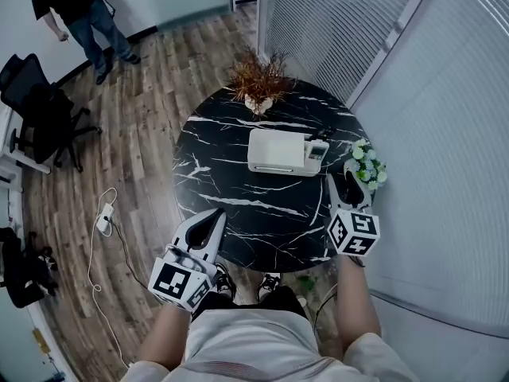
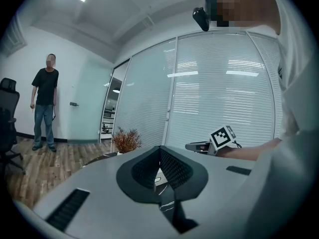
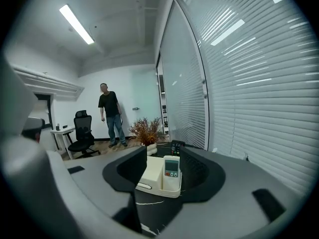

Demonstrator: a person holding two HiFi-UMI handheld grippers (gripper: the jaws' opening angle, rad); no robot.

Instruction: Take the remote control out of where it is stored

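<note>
I hold my right tool [image 1: 347,188] spread to straddle the remote control [image 3: 172,172], upright in its white holder [image 1: 274,151] on the counter [image 1: 231,205]; the left tool [image 1: 213,223] hangs back, pressed together and empty.

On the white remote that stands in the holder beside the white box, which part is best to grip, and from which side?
Probably the upper half of the white remote, pinched across its narrow side edges. It stands upright with its foot sunk in the holder, so bring the open right tool from the front and lift straight up.
</note>
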